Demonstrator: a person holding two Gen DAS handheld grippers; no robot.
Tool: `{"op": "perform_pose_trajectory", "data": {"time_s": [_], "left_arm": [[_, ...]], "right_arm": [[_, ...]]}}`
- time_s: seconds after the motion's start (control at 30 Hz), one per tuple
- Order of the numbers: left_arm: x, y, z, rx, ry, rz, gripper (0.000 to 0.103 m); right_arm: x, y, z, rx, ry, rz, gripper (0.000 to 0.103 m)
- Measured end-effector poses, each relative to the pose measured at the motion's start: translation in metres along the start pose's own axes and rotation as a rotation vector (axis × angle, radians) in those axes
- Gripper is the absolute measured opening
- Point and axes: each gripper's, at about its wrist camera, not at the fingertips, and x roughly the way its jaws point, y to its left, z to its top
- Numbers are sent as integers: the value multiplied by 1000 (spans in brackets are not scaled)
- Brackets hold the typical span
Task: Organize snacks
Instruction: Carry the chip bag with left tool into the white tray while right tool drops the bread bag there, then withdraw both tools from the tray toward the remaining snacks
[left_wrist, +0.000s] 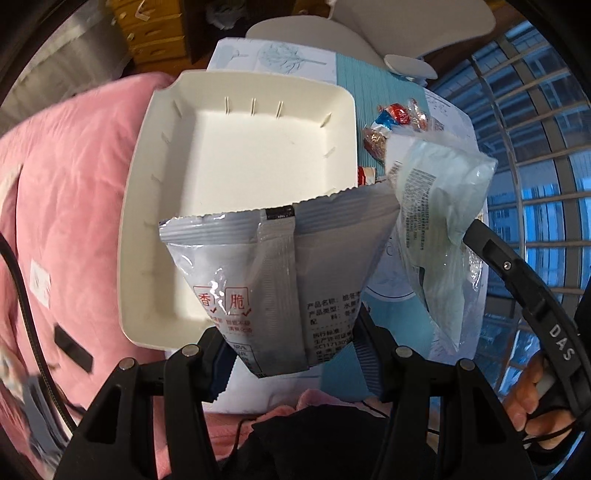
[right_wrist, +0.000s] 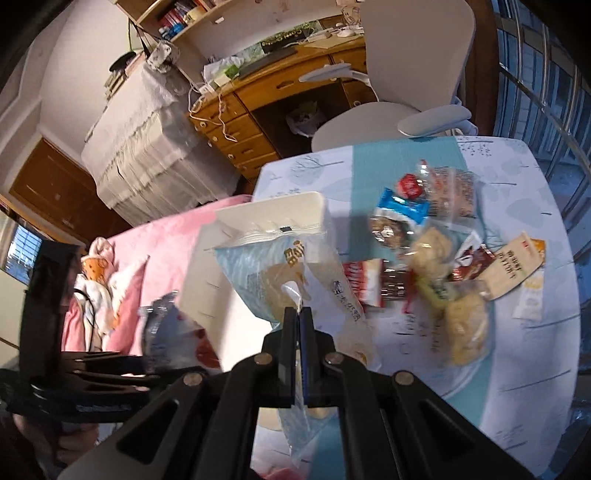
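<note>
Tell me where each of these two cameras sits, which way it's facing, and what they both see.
Left wrist: on the left gripper, looking steeply down at its grey snack bag over the white tray; a hand shows bottom right.
Right wrist: on the right gripper, angled down across the table at its pale blue packet.
Shared: tray, both packets, the candy pile.

Tray (left_wrist: 236, 155) on the table (right_wrist: 517, 177), loose snacks (right_wrist: 436, 254) just right of it, chair (right_wrist: 406, 55) behind.
</note>
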Motion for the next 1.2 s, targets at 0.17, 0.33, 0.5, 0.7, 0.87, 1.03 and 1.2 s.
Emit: {"op": "perform_pose_trajectory", "data": {"time_s": [0.17, 0.33, 0.5, 0.7, 0.87, 1.03, 1.2], "left_arm": [[3, 20, -2, 50, -9, 17, 56], [9, 42, -3, 75, -55, 10, 56], [17, 59, -6, 107, -79, -9, 57], [19, 69, -6, 87, -99, 0, 67], [17, 64, -8, 104, -123, 22, 69], [16, 57, -14, 130, -143, 12, 73], [13, 46, -23, 147, -176, -1, 81]], "right_arm": [[9, 26, -7, 30, -20, 40, 2], [28, 43, -19, 65, -9, 74, 2], [49, 55, -32, 86, 17, 71, 6], [57, 60, -39, 109, 7, 121, 13], [52, 61, -41, 104, -10, 117, 33], [49, 53, -46, 118, -7, 102, 37], [45, 43, -56, 130, -10, 80, 41]]}}
